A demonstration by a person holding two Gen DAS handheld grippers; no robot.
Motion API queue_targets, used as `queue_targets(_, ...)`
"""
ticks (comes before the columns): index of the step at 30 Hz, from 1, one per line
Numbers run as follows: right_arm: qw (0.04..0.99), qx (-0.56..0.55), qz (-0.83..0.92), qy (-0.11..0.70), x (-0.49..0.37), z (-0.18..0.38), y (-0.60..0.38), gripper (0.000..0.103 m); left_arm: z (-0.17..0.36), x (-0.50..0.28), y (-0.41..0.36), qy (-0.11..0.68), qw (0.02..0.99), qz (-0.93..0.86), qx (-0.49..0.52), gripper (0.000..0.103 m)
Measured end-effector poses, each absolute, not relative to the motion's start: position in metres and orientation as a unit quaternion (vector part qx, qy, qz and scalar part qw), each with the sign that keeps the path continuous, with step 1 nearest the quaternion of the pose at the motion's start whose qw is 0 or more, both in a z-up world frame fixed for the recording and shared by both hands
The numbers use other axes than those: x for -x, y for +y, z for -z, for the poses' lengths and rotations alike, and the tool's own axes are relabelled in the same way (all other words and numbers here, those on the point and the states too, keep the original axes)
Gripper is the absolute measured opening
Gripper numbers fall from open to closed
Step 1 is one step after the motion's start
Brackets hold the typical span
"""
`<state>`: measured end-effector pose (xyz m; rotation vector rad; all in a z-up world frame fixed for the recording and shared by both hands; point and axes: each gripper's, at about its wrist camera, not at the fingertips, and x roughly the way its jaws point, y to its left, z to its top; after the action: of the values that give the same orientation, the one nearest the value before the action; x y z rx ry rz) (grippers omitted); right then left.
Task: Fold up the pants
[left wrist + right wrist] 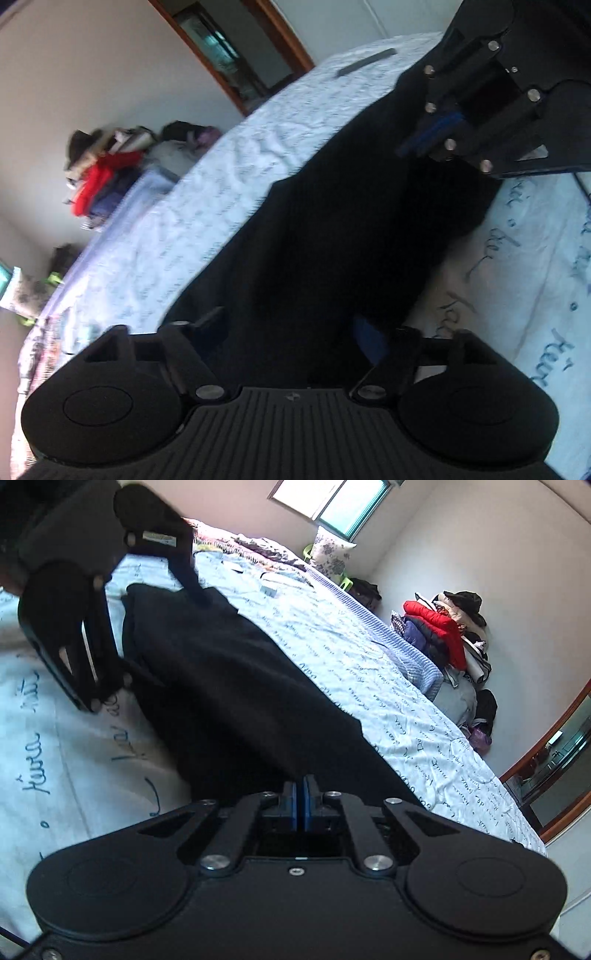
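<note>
Black pants [332, 229] lie stretched along a bed with a white script-printed sheet [207, 206]. My left gripper [291, 328] is open, its fingers spread wide over one end of the pants. My right gripper [300, 794] is shut, blue pads pressed together at the other end of the pants [229, 686]; whether cloth is pinched between them is hidden. The right gripper also shows in the left wrist view [424, 144], pads together at the pants. The left gripper shows in the right wrist view [147, 635], jaws wide apart over the far end.
A pile of clothes with a red jacket [443, 631] sits beside the bed against the wall. A wooden-framed doorway [554, 768] and a window [332, 502] are in the room. A dark flat object [365, 61] lies on the sheet.
</note>
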<state>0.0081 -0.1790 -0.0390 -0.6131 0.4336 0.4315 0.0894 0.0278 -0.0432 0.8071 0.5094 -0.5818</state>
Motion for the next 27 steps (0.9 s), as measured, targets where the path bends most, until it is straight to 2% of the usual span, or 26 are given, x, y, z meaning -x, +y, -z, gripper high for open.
queue_targets(1, 0.909, 0.292, -0.209, 0.210, -0.009, 0.039, -0.180, 0.003, 0.044, -0.093, 0.028, 0.250, 0.845, 0.287, -0.375, 0.058)
queue_targets(3, 0.912, 0.281, -0.208, 0.212, -0.010, 0.037, -0.181, 0.003, 0.047, -0.098, 0.027, 0.258, 0.839, 0.301, -0.373, 0.048)
queue_targets(5, 0.911, 0.286, -0.208, 0.213, -0.010, 0.038, -0.180, 0.003, 0.049, -0.099, 0.025, 0.260, 0.836, 0.307, -0.374, 0.027)
queue_targets(7, 0.908, 0.293, -0.209, 0.217, -0.011, 0.040, -0.179, 0.003, 0.049, -0.101, 0.028, 0.274, 0.830, 0.324, -0.361, 0.014)
queue_targets(9, 0.902, 0.300, -0.214, 0.227, -0.008, 0.044, -0.179, 0.003, 0.049, -0.097, 0.032, 0.278, 0.822, 0.339, -0.363, 0.010)
queue_targets(21, 0.880, 0.323, -0.245, 0.249, 0.020, 0.053, -0.166, 0.004, 0.056, -0.096, 0.047, 0.301, 0.801, 0.358, -0.373, 0.011)
queue_targets(22, 0.877, 0.325, -0.247, 0.252, 0.022, 0.054, -0.165, 0.004, 0.057, -0.096, 0.046, 0.304, 0.800, 0.356, -0.376, 0.024)
queue_targets(24, 0.873, 0.326, -0.249, 0.264, 0.020, 0.061, -0.164, 0.004, 0.053, -0.093, 0.046, 0.310, 0.803, 0.351, -0.369, 0.033)
queue_targets(25, 0.877, 0.326, -0.243, 0.257, 0.020, 0.064, -0.165, 0.004, 0.051, -0.094, 0.046, 0.313, 0.807, 0.346, -0.363, 0.045)
queue_targets(27, 0.882, 0.316, -0.246, 0.249, 0.025, 0.061, -0.171, 0.005, 0.040, -0.096, 0.045, 0.313, 0.820, 0.346, -0.332, 0.052)
